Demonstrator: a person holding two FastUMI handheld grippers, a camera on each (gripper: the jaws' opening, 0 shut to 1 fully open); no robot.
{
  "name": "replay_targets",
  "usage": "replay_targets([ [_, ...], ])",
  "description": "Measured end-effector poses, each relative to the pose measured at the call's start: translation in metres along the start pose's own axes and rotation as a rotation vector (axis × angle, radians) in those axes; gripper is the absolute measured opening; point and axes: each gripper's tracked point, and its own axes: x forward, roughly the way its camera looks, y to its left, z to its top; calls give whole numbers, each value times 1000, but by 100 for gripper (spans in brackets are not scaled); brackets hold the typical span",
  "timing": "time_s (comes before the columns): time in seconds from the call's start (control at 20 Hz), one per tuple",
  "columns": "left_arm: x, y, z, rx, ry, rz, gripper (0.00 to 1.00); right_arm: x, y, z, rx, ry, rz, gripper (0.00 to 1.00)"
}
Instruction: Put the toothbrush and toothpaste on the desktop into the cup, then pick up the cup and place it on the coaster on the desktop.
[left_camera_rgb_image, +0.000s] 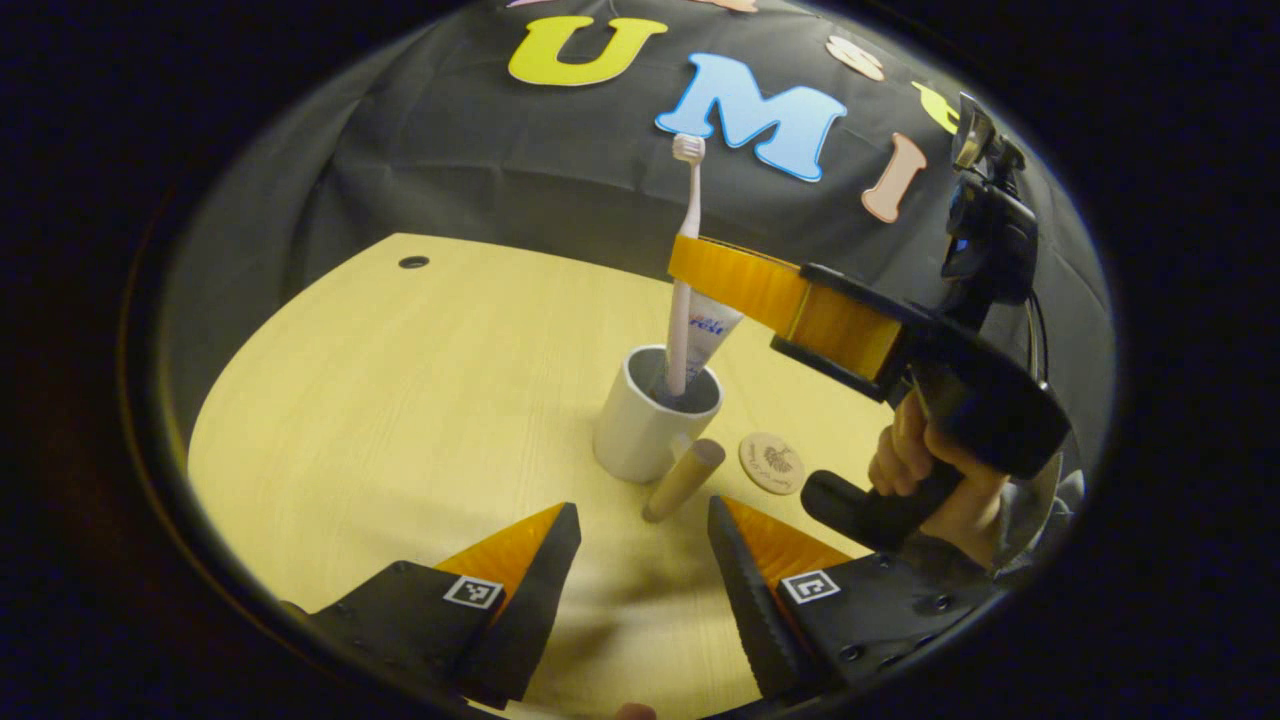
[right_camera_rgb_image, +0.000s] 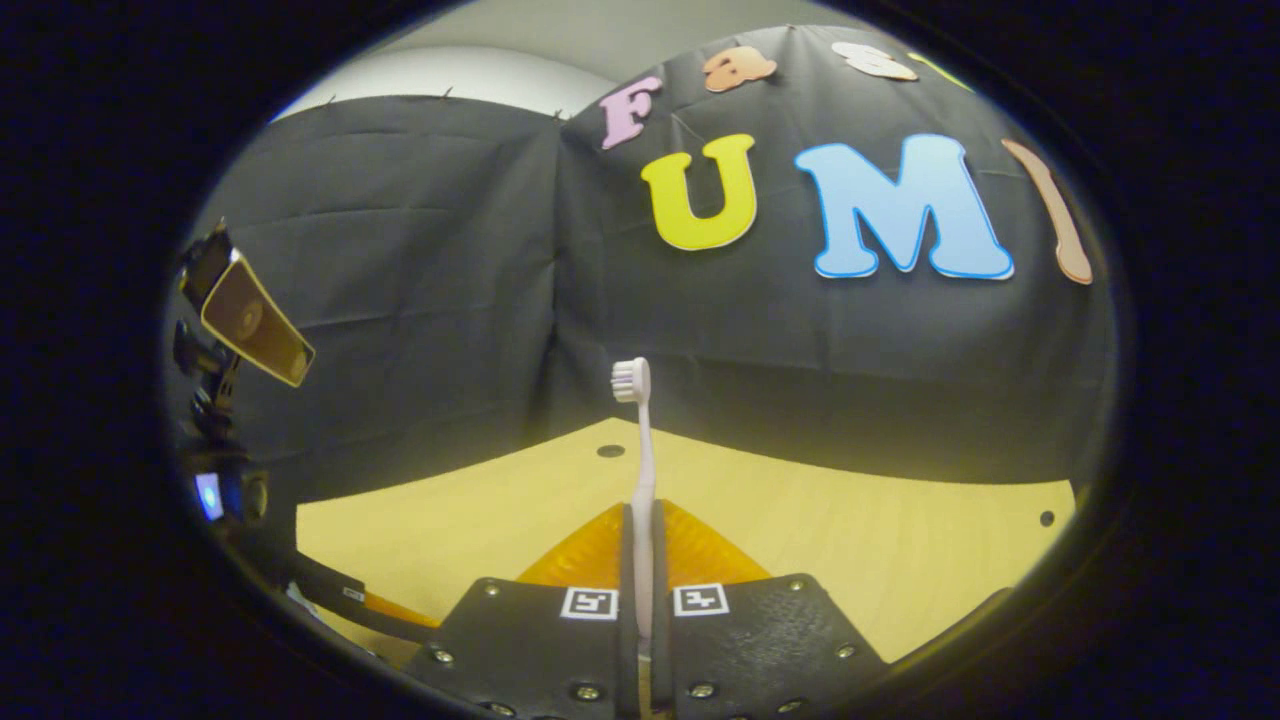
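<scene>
A white cup (left_camera_rgb_image: 645, 425) with a wooden handle (left_camera_rgb_image: 683, 480) stands on the desktop. The toothpaste tube (left_camera_rgb_image: 710, 335) leans inside it. A pale toothbrush (left_camera_rgb_image: 683, 290) stands upright with its lower end in the cup, bristles up. My right gripper (left_camera_rgb_image: 690, 262) is shut on its stem above the cup, held by a hand (left_camera_rgb_image: 930, 470). In the right gripper view the toothbrush (right_camera_rgb_image: 641, 470) rises from between my right gripper's (right_camera_rgb_image: 642, 540) closed fingers. My left gripper (left_camera_rgb_image: 640, 525) stands open in front of the cup, nothing between its fingers. A round wooden coaster (left_camera_rgb_image: 771, 462) lies right of the cup.
The light wooden desktop (left_camera_rgb_image: 400, 400) has a cable hole (left_camera_rgb_image: 413, 262) at the far left and black cloth behind it. In the right gripper view, the left gripper's camera gear (right_camera_rgb_image: 235, 340) shows at the left, and the desktop (right_camera_rgb_image: 850, 540) has a small hole (right_camera_rgb_image: 1045, 518) at the right.
</scene>
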Motion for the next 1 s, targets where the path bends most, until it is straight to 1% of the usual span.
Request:
replay_targets([
  [0.15,4,13,-6,-11,1,16,86,5,1,-13,-67,-9,-11,6],
  [0.25,6,11,-5,-13,2,19,86,4,0,-19,-94,-5,-30,6],
  [0.5,5,5,-7,4,1,2,86,0,-4,-15,-133,-4,-83,7],
  [0.55,4,4,-7,5,1,-1,87,0,-6,-15,-141,-8,-86,8],
  [0.7,4,3,-8,0,2,-4,87,-5,-5,-11,-139,-11,-100,16],
  [0.8,3,2,-9,-6,2,-5,87,-6,-9,-8,-129,-14,-116,28],
  [0.85,2,2,-10,-9,2,-5,87,-6,-10,-8,-123,-12,-125,28],
  [0.9,2,2,-10,-11,2,-4,87,-7,-12,-6,-117,-11,-137,36],
  [0.95,1,2,-10,-10,1,-3,87,-10,-14,-6,-109,-10,-141,34],
  [1.0,1,2,-9,-9,-1,-1,87,-13,-12,-4,-98,-10,-137,41],
])
